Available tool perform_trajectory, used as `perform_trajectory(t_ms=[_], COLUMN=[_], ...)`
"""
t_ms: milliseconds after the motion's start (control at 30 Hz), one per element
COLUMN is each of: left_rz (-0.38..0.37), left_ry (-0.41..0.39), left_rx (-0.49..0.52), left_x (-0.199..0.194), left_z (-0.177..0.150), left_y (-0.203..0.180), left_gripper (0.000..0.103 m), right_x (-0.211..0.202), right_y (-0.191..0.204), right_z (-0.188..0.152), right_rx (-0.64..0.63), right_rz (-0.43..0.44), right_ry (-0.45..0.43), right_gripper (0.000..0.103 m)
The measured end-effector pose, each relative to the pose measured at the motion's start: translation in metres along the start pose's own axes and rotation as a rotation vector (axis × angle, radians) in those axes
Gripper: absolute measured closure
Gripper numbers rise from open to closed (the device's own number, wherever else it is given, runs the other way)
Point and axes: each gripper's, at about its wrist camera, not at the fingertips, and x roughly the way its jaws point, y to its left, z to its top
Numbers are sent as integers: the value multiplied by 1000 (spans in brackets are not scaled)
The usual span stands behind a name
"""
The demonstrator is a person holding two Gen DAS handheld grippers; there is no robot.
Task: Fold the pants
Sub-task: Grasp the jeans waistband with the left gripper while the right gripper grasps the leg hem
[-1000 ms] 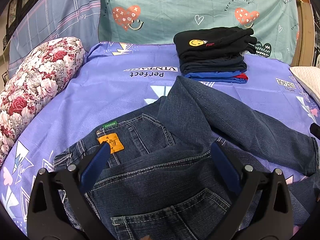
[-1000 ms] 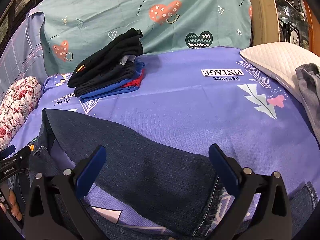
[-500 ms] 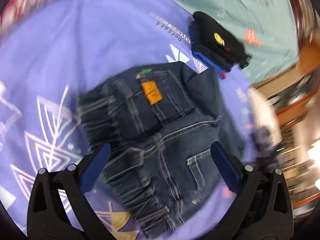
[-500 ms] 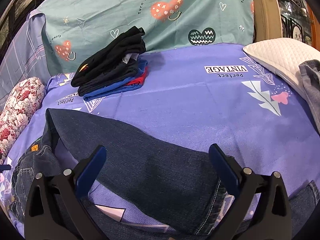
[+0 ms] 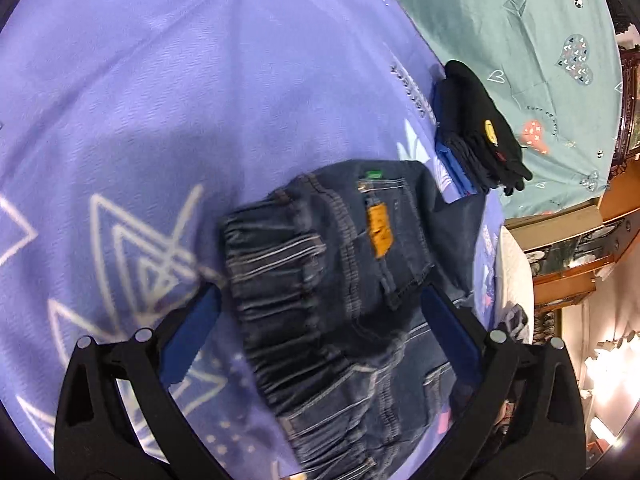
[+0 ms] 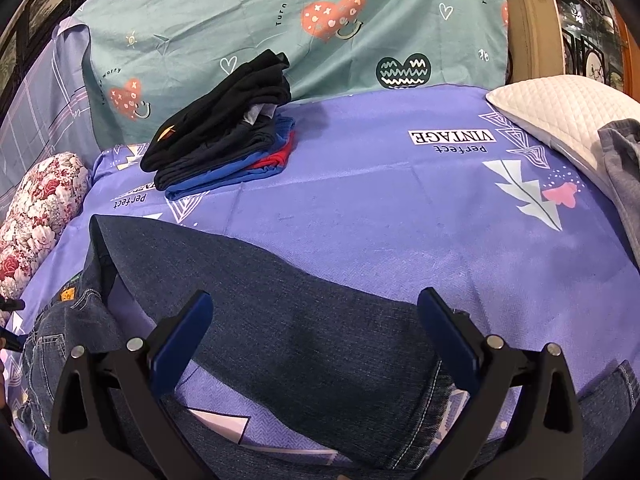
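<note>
Dark blue jeans (image 5: 340, 280) with an orange patch lie on the purple bedsheet (image 5: 160, 100). In the left wrist view I see their gathered waistband from above. My left gripper (image 5: 320, 320) is open and empty, hovering over the waistband. In the right wrist view one jeans leg (image 6: 280, 312) runs across the sheet with its hem at the lower right. My right gripper (image 6: 316, 320) is open and empty, just above that leg near the hem. The tip of the left gripper shows at the far left edge.
A stack of folded dark clothes (image 6: 224, 128) sits at the back by the teal heart-print cover (image 6: 320, 20). A floral bolster (image 6: 36, 216) lies at the left. A white quilted pillow (image 6: 560, 104) with a grey garment (image 6: 620, 160) is at the right.
My left gripper has swung from a low forward look to a tilted look down on the waistband. My right gripper has stayed almost still over the leg.
</note>
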Motion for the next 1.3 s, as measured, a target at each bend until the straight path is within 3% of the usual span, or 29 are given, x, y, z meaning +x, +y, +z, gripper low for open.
perform_trajectory(t_ms=[200, 333, 600, 667, 800, 867, 933, 1000, 1100, 1133, 1167, 1267, 1300], left_rz=[-43, -67, 1, -49, -22, 42, 74, 52, -8, 2, 21, 37, 16], left_ry=[-11, 34, 28, -10, -29, -1, 40, 60, 32, 23, 11, -43, -64], left_rx=[33, 25, 42, 102, 324, 341, 262, 160, 122, 128, 135, 160, 164], left_x=[-1, 15, 45, 37, 28, 41, 56, 66, 61, 60, 58, 41, 33], left_z=[15, 20, 37, 32, 16, 21, 33, 42, 45, 43, 42, 37, 36], left_y=[-15, -14, -32, -48, -97, -99, -79, -55, -45, -46, -48, -54, -55], left_gripper=[2, 2, 2, 2, 2, 2, 2, 2, 2, 3, 10, 30, 35], right_x=[0, 0, -3, -11, -38, -36, -22, -4, 21, 27, 32, 34, 33], right_y=[-2, -1, -11, -27, -68, -89, -103, -105, -87, -79, -72, -61, -59], right_z=[0, 1, 6, 12, 28, 33, 30, 21, 5, 1, -1, 4, 6], right_rx=[12, 4, 53, 117, 148, 150, 188, 210, 177, 159, 152, 94, 67], right_rz=[1, 4, 53, 56, -42, -96, -58, 17, 94, 107, 127, 56, 25], right_ry=[1, 1, 22, 36, 9, 60, 153, 252, 366, 386, 395, 381, 372], right_gripper=[1, 1, 1, 1, 1, 1, 1, 1, 1, 5, 12, 51, 70])
